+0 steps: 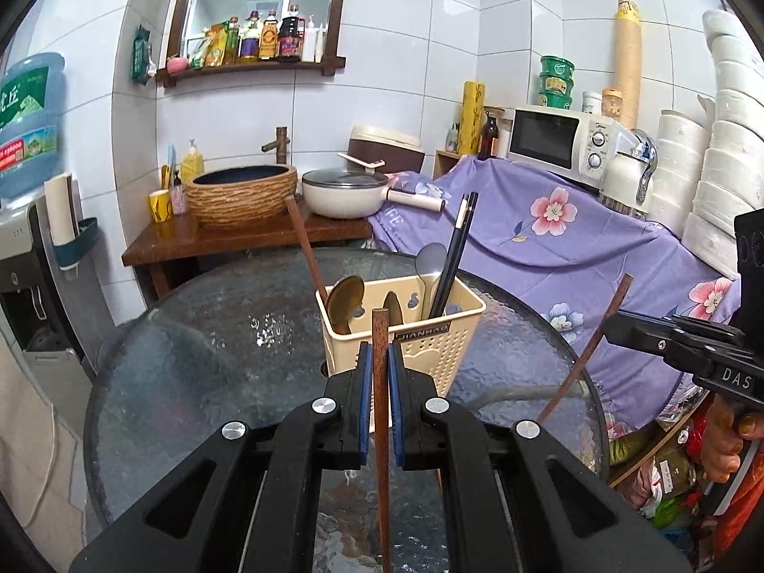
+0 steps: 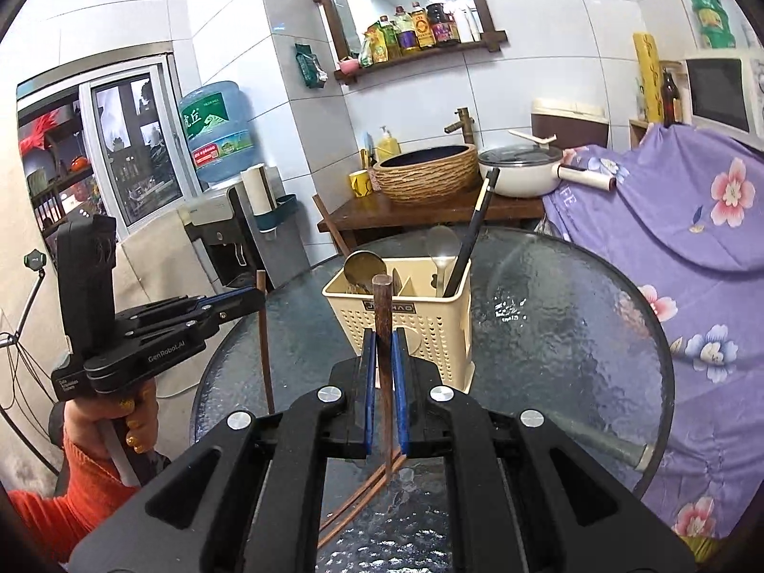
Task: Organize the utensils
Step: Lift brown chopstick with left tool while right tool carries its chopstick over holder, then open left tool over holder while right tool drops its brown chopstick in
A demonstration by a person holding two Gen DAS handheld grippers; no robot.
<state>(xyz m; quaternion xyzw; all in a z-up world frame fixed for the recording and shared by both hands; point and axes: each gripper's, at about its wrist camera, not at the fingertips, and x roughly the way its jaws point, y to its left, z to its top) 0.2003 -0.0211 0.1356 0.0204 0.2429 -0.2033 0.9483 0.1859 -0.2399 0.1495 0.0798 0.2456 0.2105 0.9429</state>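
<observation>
Standing beyond both chopsticks [image 1: 380,382], the caddy [image 1: 406,329].

A cream plastic holder [image 1: 406,339] with a perforated front stands upright on the round glass table [image 1: 191,358], toward its far edge. A brass spoon [image 1: 344,297] and a long brown chopstick [image 1: 305,248] are seen leaning in its left compartment; a silver spoon [image 1: 429,260] and black chopsticks [image 1: 456,248] are propped in its right one. One brown wooden chopstick [image 1: 380,406] is clamped upright above the table, and a second [image 2: 384,372] likewise. Two more chopsticks [image 2: 363,501] lie on the glass by the near edge.
</observation>
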